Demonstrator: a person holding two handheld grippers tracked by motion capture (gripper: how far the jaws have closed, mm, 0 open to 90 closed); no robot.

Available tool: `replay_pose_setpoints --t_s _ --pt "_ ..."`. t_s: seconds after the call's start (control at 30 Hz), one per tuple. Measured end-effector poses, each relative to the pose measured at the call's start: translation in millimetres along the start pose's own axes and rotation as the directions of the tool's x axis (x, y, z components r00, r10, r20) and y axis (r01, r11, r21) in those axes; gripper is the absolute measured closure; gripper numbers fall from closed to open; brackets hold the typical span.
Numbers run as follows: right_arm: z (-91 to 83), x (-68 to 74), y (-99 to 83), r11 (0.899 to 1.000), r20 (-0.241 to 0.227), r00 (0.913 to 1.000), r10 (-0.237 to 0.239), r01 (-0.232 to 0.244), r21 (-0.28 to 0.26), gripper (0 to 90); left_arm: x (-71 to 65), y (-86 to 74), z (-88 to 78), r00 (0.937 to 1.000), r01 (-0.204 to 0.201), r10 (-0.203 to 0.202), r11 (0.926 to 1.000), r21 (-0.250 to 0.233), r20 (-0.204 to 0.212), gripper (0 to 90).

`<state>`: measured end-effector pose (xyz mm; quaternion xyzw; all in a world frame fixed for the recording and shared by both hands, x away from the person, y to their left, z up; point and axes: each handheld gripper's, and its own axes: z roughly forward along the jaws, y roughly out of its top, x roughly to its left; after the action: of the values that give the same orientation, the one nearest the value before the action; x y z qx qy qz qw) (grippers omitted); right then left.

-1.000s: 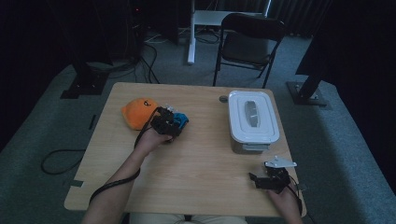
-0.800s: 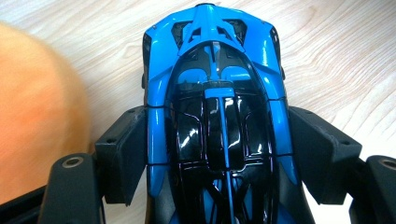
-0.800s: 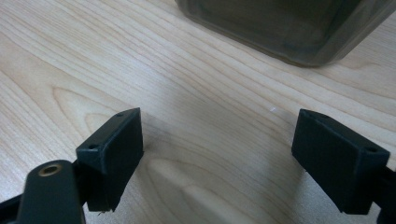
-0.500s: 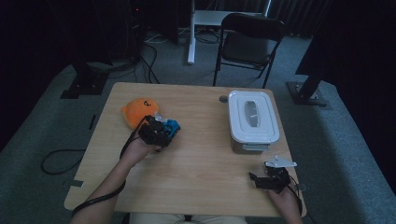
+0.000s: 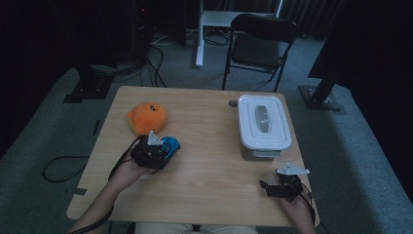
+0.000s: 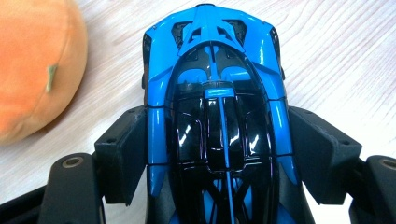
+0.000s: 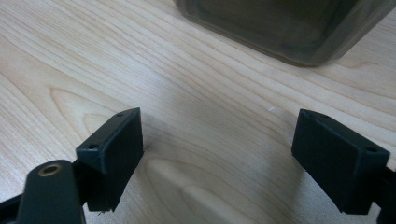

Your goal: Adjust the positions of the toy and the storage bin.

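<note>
The left gripper (image 5: 160, 152) is grasping a blue toy car (image 6: 217, 116) at the table's (image 5: 214, 165) left, near an orange plush (image 5: 146, 117). The right gripper (image 7: 219, 154) is resting with its jaws spread wide, near a lidded box (image 5: 263, 124).

Dim lab/studio: stand bases (image 5: 86, 88), floor cables (image 5: 146, 58), folding chair (image 5: 260, 41).

In the left gripper view, the blue toy car (image 6: 217, 116) runs off the bottom edge, its rear unseen, and the orange plush (image 6: 32, 65) beside it is cut by the left edge. In the right gripper view, the grey container (image 7: 285, 25) is cropped at the top, its lid out of frame.
</note>
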<state>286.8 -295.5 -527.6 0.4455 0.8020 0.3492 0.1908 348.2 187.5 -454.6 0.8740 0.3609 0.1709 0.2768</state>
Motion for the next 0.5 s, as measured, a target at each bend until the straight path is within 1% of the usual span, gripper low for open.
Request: replay_pose_setpoints --t_s 0.07,0.1,0.13,0.17,0.2,0.23,0.27,0.3,0.33,0.37,0.4,0.43,0.47,0.5 --pt "0.0 0.0 0.0 1.0 0.0 1.0 0.0 0.0 0.0 16.1 -2.0 -7.2 -3.8 0.9999 -0.009 0.009 0.9999 -0.008 -0.006 27.0" --pt "0.0 -0.1 0.0 1.0 0.0 1.0 0.0 0.0 0.0 16.1 -2.9 -11.0 -5.8 0.9998 -0.011 0.01 0.9998 -0.015 -0.017 27.0" --pt "0.1 -0.1 0.0 1.0 0.001 1.0 0.0 0.0 -0.001 16.1 -2.9 -11.0 -5.8 0.9998 -0.011 0.01 0.9998 -0.015 -0.017 27.0" --pt "0.0 -0.1 0.0 1.0 0.001 1.0 0.0 0.0 0.0 16.1 -3.7 -18.5 -9.8 0.9995 -0.017 0.017 0.9996 -0.021 -0.028 27.0" --pt "0.0 -0.1 0.0 1.0 0.001 1.0 0.0 0.0 0.0 16.0 -3.3 -22.1 -11.8 0.9997 -0.01 0.01 0.9998 -0.017 -0.022 27.0" --pt "0.0 -0.1 0.0 1.0 0.001 1.0 0.0 0.0 0.0 16.1 -4.9 -26.4 -13.9 0.9993 -0.02 0.02 0.9995 -0.025 -0.032 27.0" --pt "0.0 -0.1 0.0 1.0 0.001 1.0 0.0 0.0 0.0 16.1 -6.0 -30.5 -16.0 0.9991 -0.03 0.029 0.9992 -0.026 -0.031 26.9" --pt "0.0 -0.1 0.0 1.0 0.001 1.0 0.0 0.0 0.0 16.1 -6.9 -34.7 -17.9 0.9992 -0.038 0.037 0.999 -0.023 -0.014 27.0" --pt "0.0 -0.1 0.0 1.0 0.001 1.0 0.0 0.0 0.0 16.1 -10.1 -39.9 -20.1 0.9978 -0.064 0.063 0.9972 -0.038 -0.021 27.0" --pt "0.0 -0.1 0.0 1.0 0.001 1.0 0.0 0.0 0.0 16.1 -12.1 -44.5 -22.3 0.9959 -0.09 0.09 0.9952 -0.038 -0.001 26.9" --pt "0.0 -0.1 0.0 1.0 0.001 1.0 0.0 0.0 0.0 16.1 -15.0 -50.0 -24.7 0.9934 -0.114 0.114 0.9923 -0.05 0.013 26.9" --pt "0.1 -0.1 0.0 1.0 0.001 1.0 0.0 0.0 -0.001 16.1 -16.9 -54.8 -26.6 0.9923 -0.118 0.12 0.9912 -0.06 0.031 26.9" --pt "0.1 -0.1 0.0 1.0 0.001 1.0 0.0 0.0 -0.001 16.1 -19.1 -59.7 -27.7 0.99 -0.132 0.135 0.9889 -0.068 0.04 26.9" --pt "0.1 -0.1 0.0 1.0 0.001 1.0 0.0 0.0 -0.001 16.1 -20.0 -63.8 -28.3 0.9897 -0.133 0.136 0.9891 -0.063 0.045 26.9"
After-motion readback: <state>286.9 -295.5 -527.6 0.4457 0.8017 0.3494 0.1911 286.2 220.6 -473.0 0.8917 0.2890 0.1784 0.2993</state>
